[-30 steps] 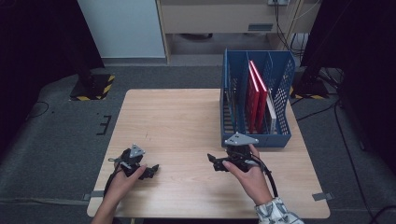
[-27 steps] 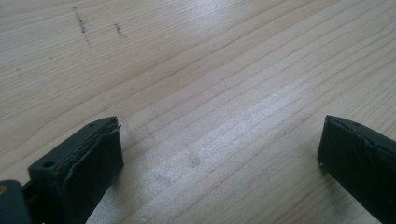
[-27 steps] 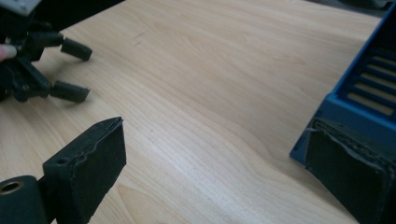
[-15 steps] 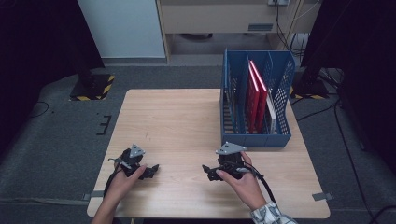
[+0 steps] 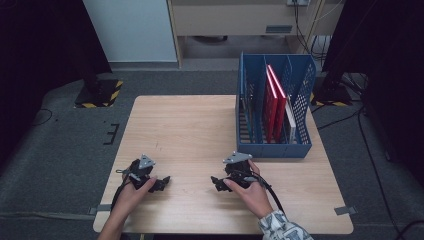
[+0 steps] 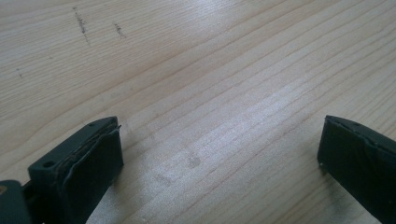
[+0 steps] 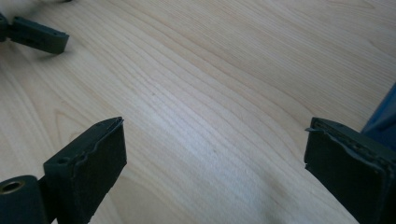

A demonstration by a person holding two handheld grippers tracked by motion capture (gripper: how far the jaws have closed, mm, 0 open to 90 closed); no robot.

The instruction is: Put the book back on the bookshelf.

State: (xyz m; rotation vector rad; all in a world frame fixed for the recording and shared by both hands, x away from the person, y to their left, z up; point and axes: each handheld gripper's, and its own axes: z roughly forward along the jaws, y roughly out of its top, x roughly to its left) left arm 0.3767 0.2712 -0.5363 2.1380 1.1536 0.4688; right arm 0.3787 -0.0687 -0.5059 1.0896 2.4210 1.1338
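A person's two hands resting low on a wooden table point(image 5: 190, 125), left gripper point(image 5: 162, 183) with jaws spread wide over bare wood, right gripper point(image 5: 216, 183) likewise agape and empty, blue file rack point(image 5: 300, 145) holding red books point(image 5: 274, 100) just beyond the right gripper at the table's far right.

My own hands cover most of my left tongs point(image 5: 161, 183) and right tongs point(image 5: 218, 183) from above. The blue file rack point(image 5: 274, 146) hides the lower parts of the red books point(image 5: 274, 95); a pale one point(image 5: 290, 120) beside them is too small to identify. My forearms are cut off at the near edge.
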